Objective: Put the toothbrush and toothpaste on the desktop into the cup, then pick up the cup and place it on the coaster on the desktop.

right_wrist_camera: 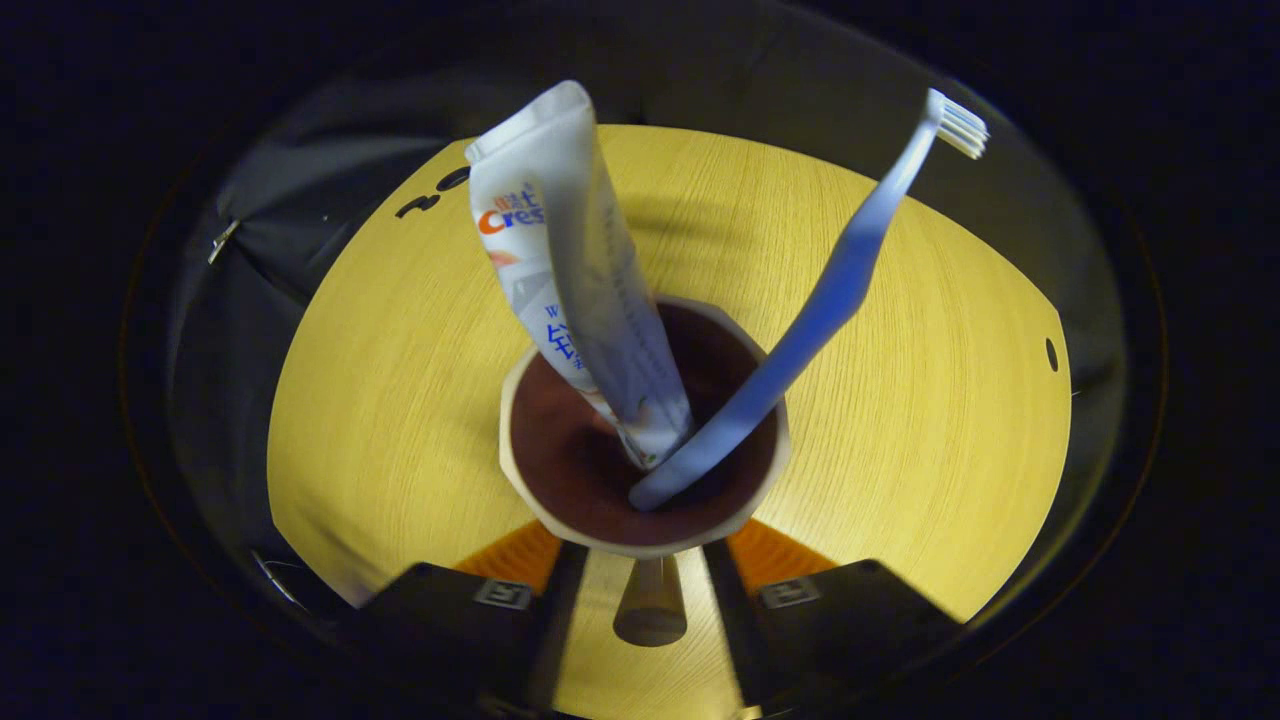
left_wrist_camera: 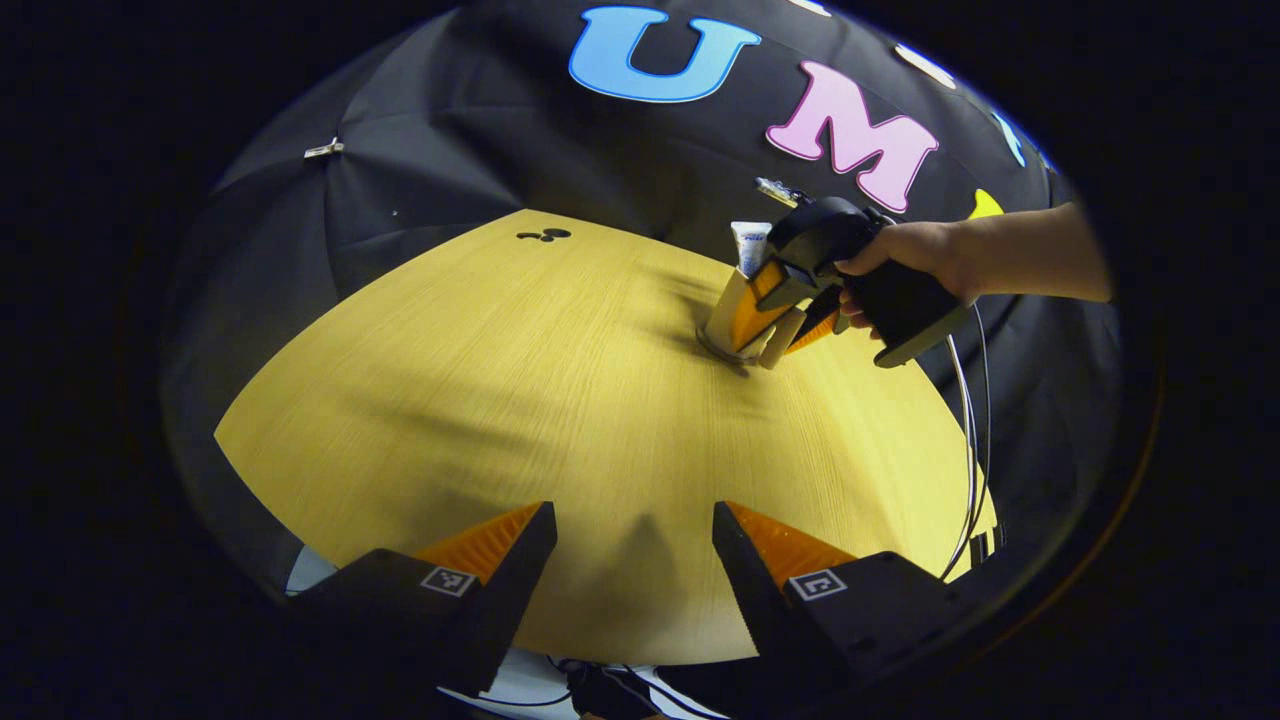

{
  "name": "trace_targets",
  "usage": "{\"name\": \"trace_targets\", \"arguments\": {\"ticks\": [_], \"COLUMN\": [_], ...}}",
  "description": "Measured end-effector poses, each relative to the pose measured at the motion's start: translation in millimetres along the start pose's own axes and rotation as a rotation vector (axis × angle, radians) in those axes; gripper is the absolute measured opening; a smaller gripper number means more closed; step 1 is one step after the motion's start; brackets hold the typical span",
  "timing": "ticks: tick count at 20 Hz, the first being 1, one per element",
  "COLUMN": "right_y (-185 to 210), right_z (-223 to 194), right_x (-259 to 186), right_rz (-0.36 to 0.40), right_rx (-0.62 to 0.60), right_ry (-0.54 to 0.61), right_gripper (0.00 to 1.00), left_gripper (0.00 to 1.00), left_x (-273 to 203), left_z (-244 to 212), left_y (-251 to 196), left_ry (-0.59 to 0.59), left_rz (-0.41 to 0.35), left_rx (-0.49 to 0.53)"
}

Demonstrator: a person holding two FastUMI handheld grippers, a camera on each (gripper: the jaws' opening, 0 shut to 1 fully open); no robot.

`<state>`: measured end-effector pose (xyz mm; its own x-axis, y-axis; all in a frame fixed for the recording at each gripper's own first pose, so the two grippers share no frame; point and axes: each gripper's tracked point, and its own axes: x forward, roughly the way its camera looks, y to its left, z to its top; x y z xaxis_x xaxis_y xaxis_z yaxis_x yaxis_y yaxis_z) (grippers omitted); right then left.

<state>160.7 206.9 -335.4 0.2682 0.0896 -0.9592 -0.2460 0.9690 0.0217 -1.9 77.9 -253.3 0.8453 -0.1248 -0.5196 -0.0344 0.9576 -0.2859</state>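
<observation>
Both the toothpaste tube (right_wrist_camera: 575,290) and the toothbrush (right_wrist_camera: 830,290) stand inside the cup (right_wrist_camera: 640,440), so the loading is done. The right tongs (right_wrist_camera: 645,570) straddle the cup low down, fingers against its sides, apparently gripping it. Seen from the left tongs (left_wrist_camera: 632,545), which hang open and empty over the tabletop (left_wrist_camera: 520,400), the cup sits on what looks like the coaster (left_wrist_camera: 715,350). Probably only letting go remains.
</observation>
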Motion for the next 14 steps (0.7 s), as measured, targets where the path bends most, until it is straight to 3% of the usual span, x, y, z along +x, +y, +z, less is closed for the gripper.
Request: {"name": "trace_targets", "arguments": {"ticks": [2, 7, 14], "right_y": [-3, -7, 9], "right_z": [-3, -14, -49], "right_x": [-6, -34, -114], "right_rz": [0.002, 0.042, 0.228], "right_rx": [-0.002, 0.01, 0.117], "right_ry": [-0.008, -0.1, -0.317], "right_gripper": [0.96, 0.99, 0.99], "left_gripper": [0.98, 0.97, 0.98], "left_x": [-1, -11, -29], "left_z": [3, 12, 21], "left_y": [-3, -12, -39], "left_ry": [-0.001, -0.012, 0.005], "left_rz": [-0.003, -0.009, -0.055], "left_rx": [0.006, 0.035, 0.103]}}
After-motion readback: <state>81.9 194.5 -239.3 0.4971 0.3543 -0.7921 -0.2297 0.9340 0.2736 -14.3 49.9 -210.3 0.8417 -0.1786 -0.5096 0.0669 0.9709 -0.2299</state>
